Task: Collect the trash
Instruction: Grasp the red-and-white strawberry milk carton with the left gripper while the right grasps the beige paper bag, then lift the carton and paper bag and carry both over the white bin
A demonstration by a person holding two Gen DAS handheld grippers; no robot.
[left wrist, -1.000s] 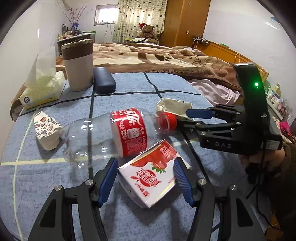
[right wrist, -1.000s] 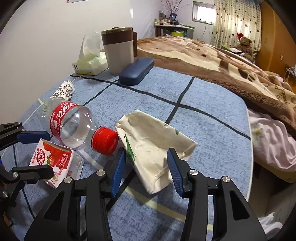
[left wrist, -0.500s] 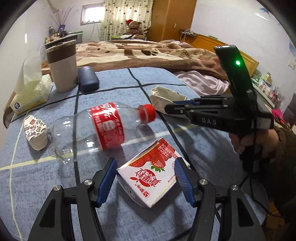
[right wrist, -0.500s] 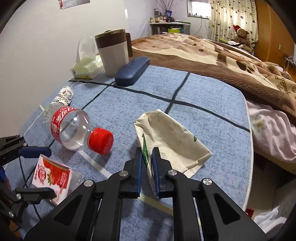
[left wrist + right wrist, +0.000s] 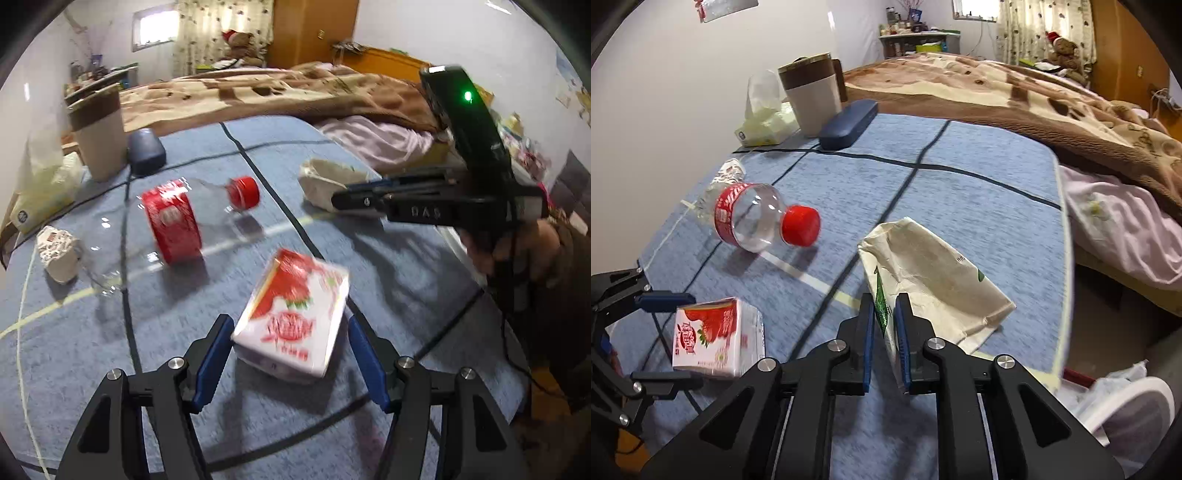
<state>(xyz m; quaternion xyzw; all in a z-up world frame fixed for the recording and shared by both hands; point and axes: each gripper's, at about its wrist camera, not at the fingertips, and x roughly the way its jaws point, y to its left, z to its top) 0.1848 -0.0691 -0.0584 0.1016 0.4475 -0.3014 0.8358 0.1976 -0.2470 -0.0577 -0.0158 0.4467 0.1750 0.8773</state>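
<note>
Both grippers tilt down over the blue cloth (image 5: 960,206). Left gripper (image 5: 290,354) stands half open, its pads flanking the strawberry carton (image 5: 295,325), contact unclear. Right gripper (image 5: 886,332), jaws just eased, pinches the flattened white carton (image 5: 931,273).

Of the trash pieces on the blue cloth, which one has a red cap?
The clear plastic bottle, lying on its side. The strawberry milk carton, cream paper bag and crumpled cup have no cap.
</note>
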